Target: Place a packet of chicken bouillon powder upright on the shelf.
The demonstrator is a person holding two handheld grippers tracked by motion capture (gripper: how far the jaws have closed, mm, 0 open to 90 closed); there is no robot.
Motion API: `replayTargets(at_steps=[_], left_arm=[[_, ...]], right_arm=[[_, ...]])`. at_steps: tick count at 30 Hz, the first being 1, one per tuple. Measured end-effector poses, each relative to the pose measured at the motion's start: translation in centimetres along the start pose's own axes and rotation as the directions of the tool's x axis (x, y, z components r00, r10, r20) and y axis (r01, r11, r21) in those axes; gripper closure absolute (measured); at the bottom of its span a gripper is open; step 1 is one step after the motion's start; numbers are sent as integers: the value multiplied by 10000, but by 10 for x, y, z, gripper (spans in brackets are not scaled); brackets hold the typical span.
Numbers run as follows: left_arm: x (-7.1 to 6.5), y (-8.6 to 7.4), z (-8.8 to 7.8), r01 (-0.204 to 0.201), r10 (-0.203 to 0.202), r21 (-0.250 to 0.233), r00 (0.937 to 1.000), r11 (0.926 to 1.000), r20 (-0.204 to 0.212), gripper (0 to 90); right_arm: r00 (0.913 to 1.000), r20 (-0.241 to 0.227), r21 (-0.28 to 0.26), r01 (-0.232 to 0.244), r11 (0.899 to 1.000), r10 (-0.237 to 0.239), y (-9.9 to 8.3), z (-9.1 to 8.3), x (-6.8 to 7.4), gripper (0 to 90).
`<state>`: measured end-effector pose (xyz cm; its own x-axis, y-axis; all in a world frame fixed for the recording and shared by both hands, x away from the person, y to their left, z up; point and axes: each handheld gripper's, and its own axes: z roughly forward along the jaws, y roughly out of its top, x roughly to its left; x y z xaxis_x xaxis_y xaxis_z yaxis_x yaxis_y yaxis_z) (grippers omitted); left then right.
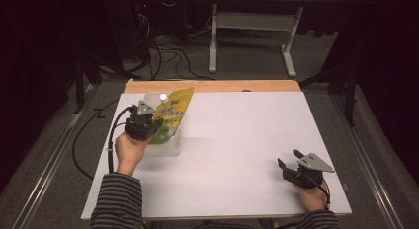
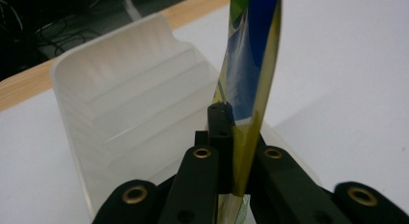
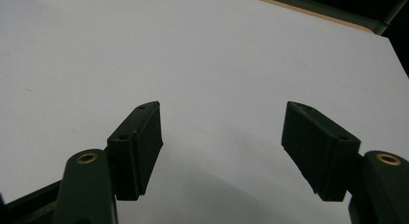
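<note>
A yellow and green pouch (image 1: 172, 113) with a white cap is held upright at the table's back left. My left gripper (image 1: 148, 124) is shut on the pouch's lower edge. In the left gripper view the pouch (image 2: 251, 74) shows edge-on, blue and yellow, pinched between the black jaws of my left gripper (image 2: 235, 137). Just behind and under it stands a translucent white plastic container (image 2: 120, 103), also seen in the high view as a pale container (image 1: 165, 146). My right gripper (image 1: 291, 162) rests open near the table's front right; in its own view my right gripper (image 3: 222, 142) has nothing between its jaws.
The white table top (image 1: 237, 140) has a wooden strip (image 1: 212, 86) along its far edge. Beyond it on the floor are cables (image 1: 168, 54) and a white desk frame (image 1: 252, 31).
</note>
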<state>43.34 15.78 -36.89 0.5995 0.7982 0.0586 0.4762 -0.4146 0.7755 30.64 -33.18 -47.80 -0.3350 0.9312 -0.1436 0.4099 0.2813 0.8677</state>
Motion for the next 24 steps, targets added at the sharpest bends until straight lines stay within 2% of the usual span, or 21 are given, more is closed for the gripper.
replayTargets(at_steps=[2,4,6,8,11,14,18,20,22,24], left_arm=[[-2,1,2,-3,5,-178,10000,9998,79,900],[-5,1,6,-309,306,-205,9994,9993,-163,900],[-5,0,7,-324,321,-274,9994,9991,-123,900],[-4,-2,7,-265,264,-367,9996,9990,-36,900],[-2,-8,7,117,-112,-350,9998,9993,164,894],[-1,-13,5,112,-103,-340,9996,9994,256,887],[-3,-12,0,-79,94,-378,9991,9993,406,840],[-3,-12,-3,22,-3,-402,9989,9992,465,832],[-3,-13,-4,62,-49,-302,9990,9995,442,832],[-4,-14,-5,-59,69,-218,9989,9997,465,832]], right_arm=[[10000,-10,-24,-55,10000,55,0,0,0,312],[9999,24,-69,-150,9999,150,0,-1,-1,311],[9999,20,-101,-108,9999,108,0,-1,-1,312],[9999,14,-101,-131,9999,131,0,-1,-1,312],[9999,11,-99,-141,9999,141,0,-1,-1,311],[10000,31,-105,-63,9999,63,0,-1,-1,312],[9999,23,-24,100,9999,-100,0,0,1,312],[9999,34,5,115,9999,-115,0,0,2,313],[9998,38,-45,186,9998,-186,0,0,1,313],[9999,39,-45,117,9999,-117,0,-1,1,313]])
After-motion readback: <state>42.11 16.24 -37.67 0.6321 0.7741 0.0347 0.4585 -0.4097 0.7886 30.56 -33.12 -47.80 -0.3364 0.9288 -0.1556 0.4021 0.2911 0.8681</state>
